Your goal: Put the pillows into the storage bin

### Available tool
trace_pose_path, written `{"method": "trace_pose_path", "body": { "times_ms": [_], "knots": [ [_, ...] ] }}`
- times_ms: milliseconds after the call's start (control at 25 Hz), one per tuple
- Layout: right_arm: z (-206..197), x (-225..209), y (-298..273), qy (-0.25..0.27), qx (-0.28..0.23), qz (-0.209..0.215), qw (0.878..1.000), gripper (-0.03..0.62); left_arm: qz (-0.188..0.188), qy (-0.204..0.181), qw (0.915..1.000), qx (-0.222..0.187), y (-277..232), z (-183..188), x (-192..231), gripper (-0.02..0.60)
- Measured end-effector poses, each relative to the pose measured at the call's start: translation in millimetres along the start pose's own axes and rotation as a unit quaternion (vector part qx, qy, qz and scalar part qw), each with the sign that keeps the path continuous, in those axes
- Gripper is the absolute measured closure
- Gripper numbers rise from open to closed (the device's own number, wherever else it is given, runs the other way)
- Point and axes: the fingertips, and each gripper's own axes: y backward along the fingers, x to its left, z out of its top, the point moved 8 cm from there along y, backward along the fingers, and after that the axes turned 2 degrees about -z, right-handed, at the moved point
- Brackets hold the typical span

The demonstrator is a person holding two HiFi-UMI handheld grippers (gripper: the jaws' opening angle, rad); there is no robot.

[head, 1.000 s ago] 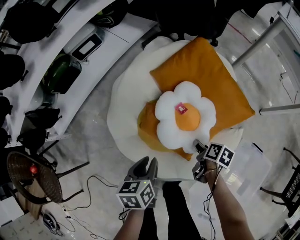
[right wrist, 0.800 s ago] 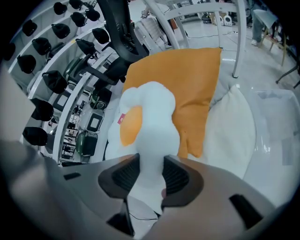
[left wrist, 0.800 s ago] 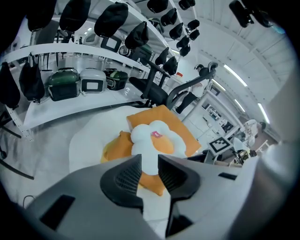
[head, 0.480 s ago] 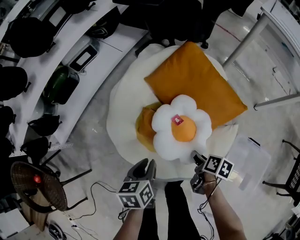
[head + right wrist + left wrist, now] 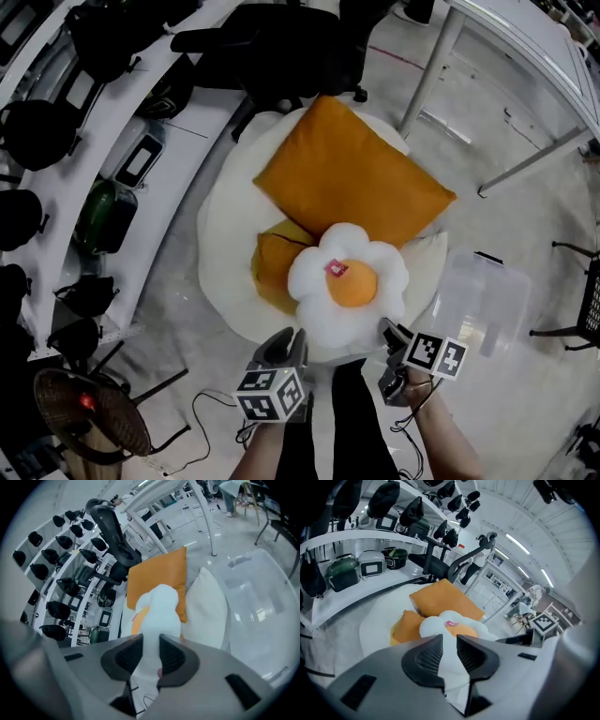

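While both tools are clamped on it, the flower pillow (image 5: 347,286) sits in the middle of the head view, on top of the pile. The left tool (image 5: 291,337) holds its white edge at 7 o'clock, and the right tool (image 5: 389,330) holds a petal at 5 o'clock. In each gripper view the white fabric fills the gap between the two jaws and the pads press into it. The jaws of both tools have just been closing.

The big orange pillow (image 5: 352,178) lies at 12 o'clock from the flower pillow and touches it. The small orange pillow (image 5: 274,267) shows at 9 o'clock, partly under the petals. All three rest on a round white cushion (image 5: 220,253) that lies on the floor (image 5: 178,309).

The bin (image 5: 487,300), clear plastic, stands on the floor at 3 o'clock from the flower pillow, just beside the white cushion. The flower pillow is not in the bin. Whether the bin touches the cushion I cannot tell.

A curved shelf (image 5: 103,141) with dark bags runs from 8 to 11 o'clock.
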Motion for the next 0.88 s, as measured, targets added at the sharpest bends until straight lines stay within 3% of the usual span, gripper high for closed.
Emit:
{"method": "trace_pose_path", "body": {
  "times_ms": [480, 680, 880],
  "knots": [
    [-7, -39, 95, -0.053, -0.081, 0.032, 0.995, 0.523, -0.054, -0.069, 0.9955, 0.035, -25, -1, -60, 0.497],
    [-9, -69, 137, -0.097, -0.126, 0.036, 0.987, 0.531, -0.085, -0.098, 0.9900, 0.054, -45, -8, -95, 0.499],
    [-16, -117, 186, -0.151, -0.180, 0.005, 0.972, 0.539, -0.123, -0.132, 0.9802, 0.081, -67, -20, -140, 0.499]
  ]
}}
